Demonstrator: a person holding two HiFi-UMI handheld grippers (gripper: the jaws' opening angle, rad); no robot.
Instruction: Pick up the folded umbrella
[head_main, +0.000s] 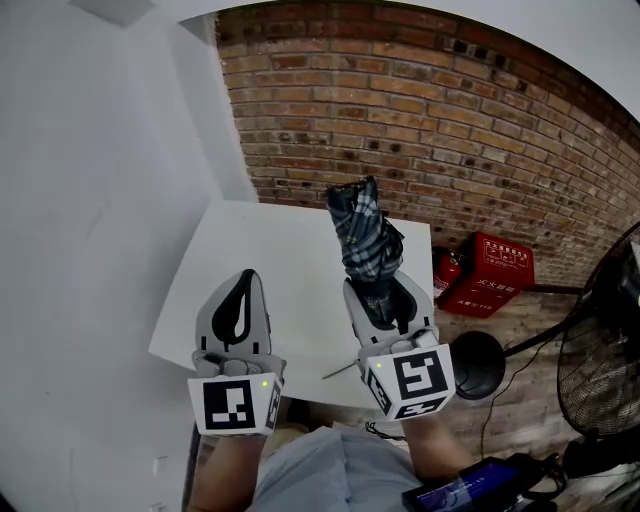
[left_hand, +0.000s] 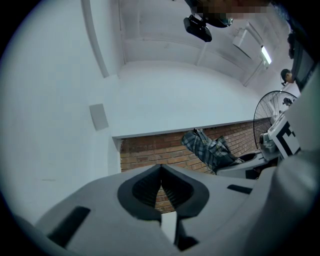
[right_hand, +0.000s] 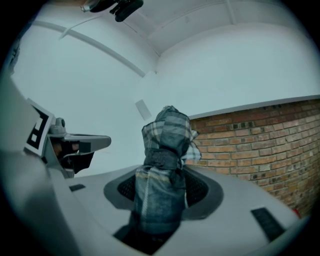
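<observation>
The folded umbrella (head_main: 364, 232), in dark plaid cloth with a strap round it, stands nearly upright in my right gripper (head_main: 385, 288), well above the white table (head_main: 250, 250). In the right gripper view the pads press on both sides of the umbrella (right_hand: 164, 165), so my right gripper (right_hand: 165, 186) is shut on it. My left gripper (head_main: 246, 276) hovers to the left at about the same height, its fingertips touching and nothing between them. In the left gripper view the shut tips of my left gripper (left_hand: 161, 168) point at the brick wall, with the umbrella (left_hand: 209, 149) off to the right.
A brick wall (head_main: 420, 110) runs behind the table. On the floor at the right are a red box (head_main: 492, 272), a fire extinguisher (head_main: 447, 270), a black round base (head_main: 478, 364) and a standing fan (head_main: 600, 345). A white wall (head_main: 90, 200) is on the left.
</observation>
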